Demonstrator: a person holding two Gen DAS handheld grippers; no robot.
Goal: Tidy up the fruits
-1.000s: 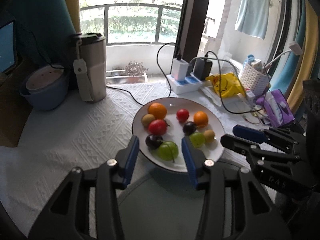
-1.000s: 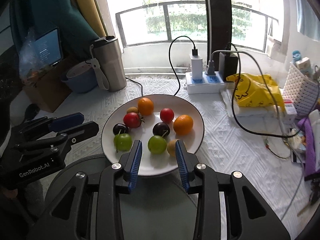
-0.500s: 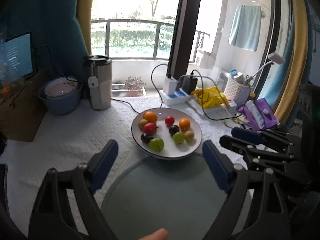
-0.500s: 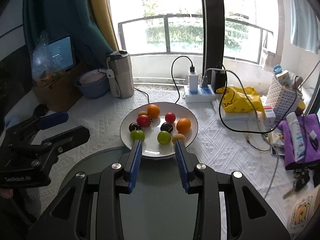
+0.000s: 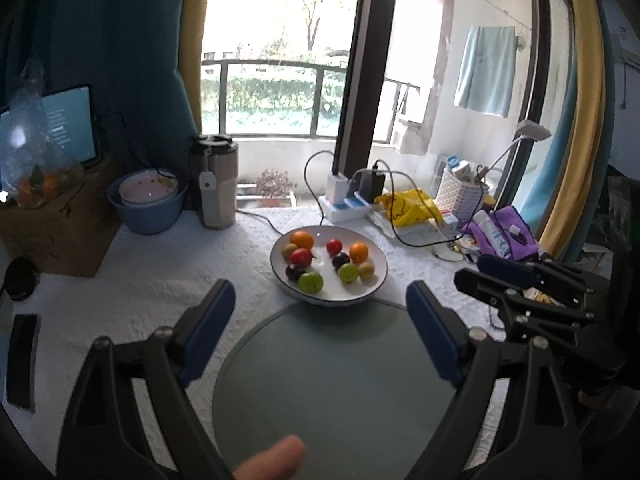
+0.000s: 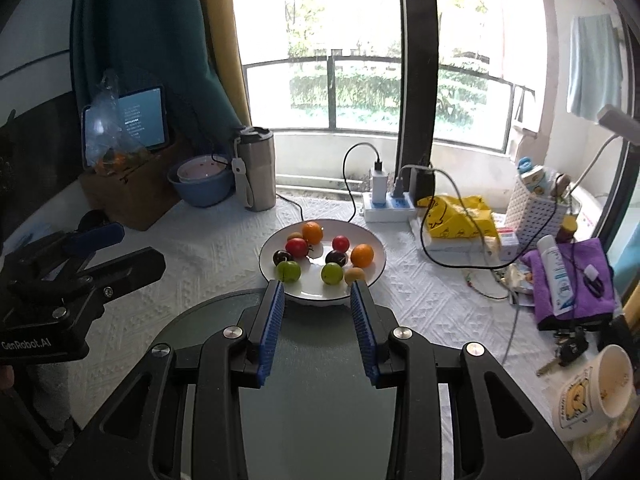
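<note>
Left wrist view — plate point(image 5: 276, 276) near rim hidden by round mat point(image 5: 332, 380).

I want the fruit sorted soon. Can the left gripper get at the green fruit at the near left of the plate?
Probably yes. The left gripper is wide open and empty, and the green fruit sits at the plate's near rim with nothing between them.

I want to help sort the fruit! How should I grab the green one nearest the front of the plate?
Pinch the green fruit across its round middle, coming from above. A dark plum crowds it behind, but its left and right sides are free.
</note>
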